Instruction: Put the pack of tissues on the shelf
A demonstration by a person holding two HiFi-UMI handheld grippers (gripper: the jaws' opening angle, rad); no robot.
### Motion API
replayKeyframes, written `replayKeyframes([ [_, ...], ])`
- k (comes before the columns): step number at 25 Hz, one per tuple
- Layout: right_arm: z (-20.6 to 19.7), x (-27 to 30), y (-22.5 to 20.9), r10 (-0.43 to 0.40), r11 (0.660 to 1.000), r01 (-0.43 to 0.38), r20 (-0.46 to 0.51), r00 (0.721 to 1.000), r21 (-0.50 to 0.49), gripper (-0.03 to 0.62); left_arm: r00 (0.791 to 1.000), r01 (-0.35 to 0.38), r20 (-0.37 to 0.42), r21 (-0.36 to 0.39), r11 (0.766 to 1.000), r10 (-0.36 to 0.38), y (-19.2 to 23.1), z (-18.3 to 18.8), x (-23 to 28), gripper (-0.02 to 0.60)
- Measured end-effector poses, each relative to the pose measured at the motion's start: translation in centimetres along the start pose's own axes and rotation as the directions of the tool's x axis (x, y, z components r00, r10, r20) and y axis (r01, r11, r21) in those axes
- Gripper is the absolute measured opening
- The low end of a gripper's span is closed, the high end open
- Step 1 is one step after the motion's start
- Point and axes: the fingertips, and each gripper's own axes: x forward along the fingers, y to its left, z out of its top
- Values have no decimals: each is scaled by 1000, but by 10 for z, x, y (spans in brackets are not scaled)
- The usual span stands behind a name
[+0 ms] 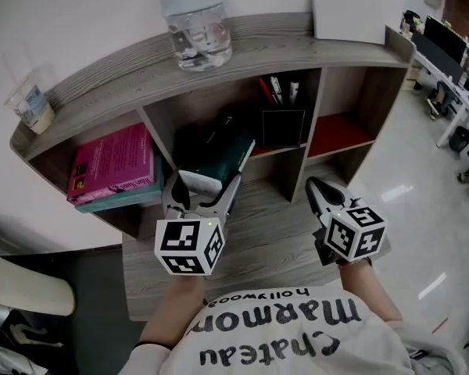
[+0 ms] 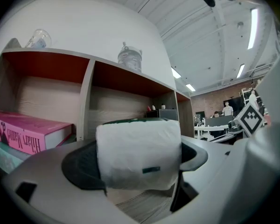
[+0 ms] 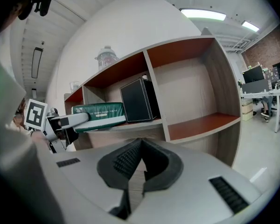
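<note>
A wooden shelf point(image 1: 242, 41) with several open compartments stands on a wood-grain counter point(image 1: 266, 217). The pack of tissues point(image 1: 215, 147), dark green with a white end, is pinched at that white end by the left gripper point(image 1: 202, 190), one jaw on each side. The pack sticks forward from the gripper, and its far end reaches into the shelf's middle compartment, just left of a black box point(image 1: 283, 127). From the right gripper view the pack point(image 3: 98, 112) sits level with the ledge under that box; I cannot tell whether it rests there.

The right gripper point(image 1: 316, 187) hangs over the counter in front of the right-hand compartments, well apart from the pack. Its jaws are pressed together with nothing between them.

In the left compartment a pink book point(image 1: 113, 166) lies flat on a teal book point(image 1: 117, 201). On top of the shelf stand a clear water bottle point(image 1: 197, 26) and, at the far left end, a plastic cup point(image 1: 31, 104).
</note>
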Motion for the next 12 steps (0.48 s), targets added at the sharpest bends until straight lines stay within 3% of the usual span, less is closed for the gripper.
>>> replayKeyframes([
  [12,-6,2,-12,2,1000,-2,-21,1000,7,8,999,-46,6,2,999,46,4,-4,19,433],
])
